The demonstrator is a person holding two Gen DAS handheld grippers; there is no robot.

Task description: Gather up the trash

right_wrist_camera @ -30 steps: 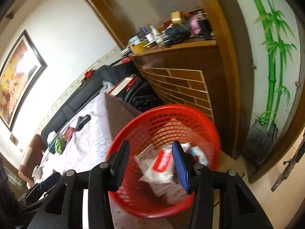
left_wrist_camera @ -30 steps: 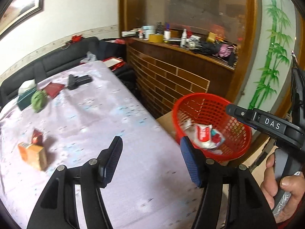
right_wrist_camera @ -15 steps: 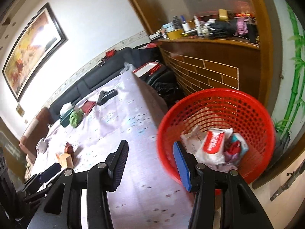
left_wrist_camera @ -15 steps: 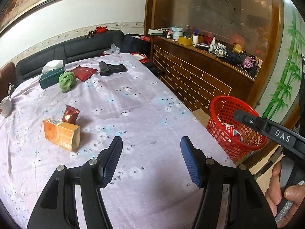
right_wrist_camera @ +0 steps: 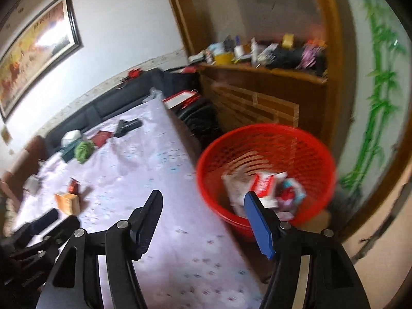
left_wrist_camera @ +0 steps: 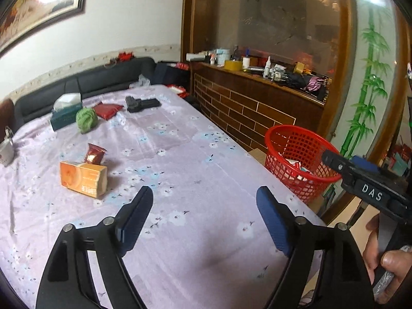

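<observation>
**Both grippers swing back from the basket toward the table**

Since a second ago we have turned both grippers away from the red mesh basket (right_wrist_camera: 265,172) and back over the table — then its rim filled the right wrist view, now it sits off to the right, beside the table's edge. Our left gripper (left_wrist_camera: 203,221) hangs above the flowered tablecloth (left_wrist_camera: 180,154) with its jaws opening and nothing between them; our right gripper (right_wrist_camera: 203,221) is likewise opening and empty, its right finger overlapping the basket's near rim in view.

Further out on the cloth lie the likely next pieces of trash: an orange carton (left_wrist_camera: 83,179) on its side, and just behind it a small dark-red foil packet (left_wrist_camera: 95,152). We judge the carton light but stiff — its flat long faces suit a pinch across the narrow width, with gentle pressure so the card does not buckle. The packet looks thin, crinkly and slippery; we would take it at a sealed end.

Well beyond, near the sofa, sit a green yarn-like ball (left_wrist_camera: 86,119), a tissue box (left_wrist_camera: 65,112), a red pouch (left_wrist_camera: 106,109) and a black gun-shaped object (left_wrist_camera: 140,103). Wrappers already lie in the basket.
</observation>
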